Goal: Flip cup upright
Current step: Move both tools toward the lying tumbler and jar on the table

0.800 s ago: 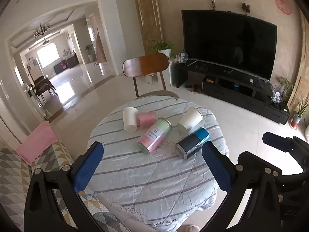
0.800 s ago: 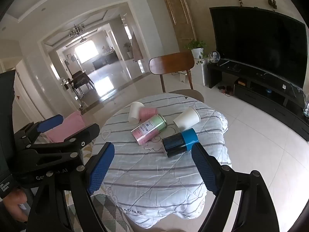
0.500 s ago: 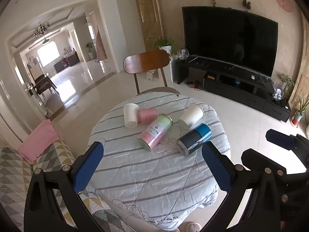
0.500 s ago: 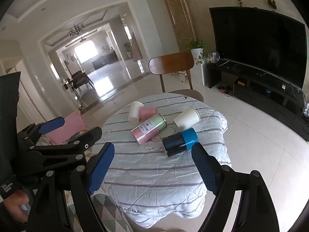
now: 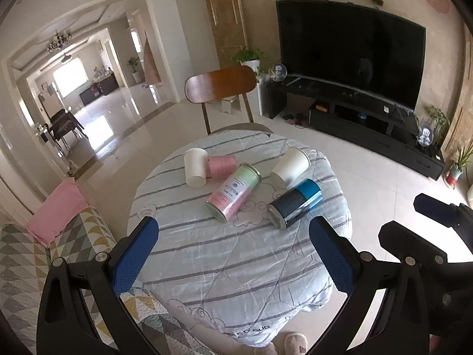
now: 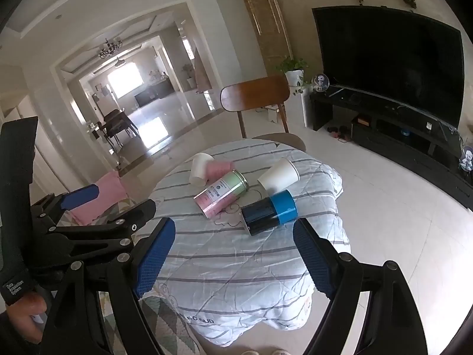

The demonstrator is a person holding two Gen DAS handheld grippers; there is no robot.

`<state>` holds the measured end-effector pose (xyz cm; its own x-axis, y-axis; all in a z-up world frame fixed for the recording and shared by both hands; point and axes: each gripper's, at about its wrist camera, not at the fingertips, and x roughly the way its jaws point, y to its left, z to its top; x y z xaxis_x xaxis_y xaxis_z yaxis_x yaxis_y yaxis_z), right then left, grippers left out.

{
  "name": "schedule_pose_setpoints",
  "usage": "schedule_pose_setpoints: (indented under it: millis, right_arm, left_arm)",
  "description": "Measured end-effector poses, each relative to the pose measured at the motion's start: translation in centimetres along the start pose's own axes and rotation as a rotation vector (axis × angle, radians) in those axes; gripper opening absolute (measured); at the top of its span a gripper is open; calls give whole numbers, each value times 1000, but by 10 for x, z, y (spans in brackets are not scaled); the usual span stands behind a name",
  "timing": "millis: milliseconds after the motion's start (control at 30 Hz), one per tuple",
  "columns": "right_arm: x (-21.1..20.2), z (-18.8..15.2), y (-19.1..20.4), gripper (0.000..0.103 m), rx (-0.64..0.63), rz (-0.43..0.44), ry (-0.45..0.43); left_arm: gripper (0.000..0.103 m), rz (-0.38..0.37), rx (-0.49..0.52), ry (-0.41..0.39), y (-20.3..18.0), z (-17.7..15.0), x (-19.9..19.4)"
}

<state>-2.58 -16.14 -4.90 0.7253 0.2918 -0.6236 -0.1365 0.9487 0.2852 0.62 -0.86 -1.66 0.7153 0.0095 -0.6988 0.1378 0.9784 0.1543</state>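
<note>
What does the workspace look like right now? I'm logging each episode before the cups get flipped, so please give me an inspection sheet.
Surface: round table under a striped, wrinkled quilt.
Job's things: five lying on their sides: white cup touching pink cup; pink-green can; second white cup; blue-black can. None upright.
Clutter: nothing seen on the table besides these.
Grippers: left claw and right claw both open, empty, short of the table's things.
Cables: nothing seen.
Surroundings: wooden chair behind the table, TV on a dark stand, sofa with pink cushion to the left, slippers below the table edge.
</note>
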Motion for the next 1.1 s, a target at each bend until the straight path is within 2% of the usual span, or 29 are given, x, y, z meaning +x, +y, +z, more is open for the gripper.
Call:
schedule_pose_setpoints:
  millis: [300,1100]
  right_arm:
    - [3,-3,-13,83,47,-17,21]
    - [8,3,-41,83,118,-3,46]
  left_arm:
    - [103,-4,32,40,-13,0,14]
    - [103,9,64,65,-31,7,30]
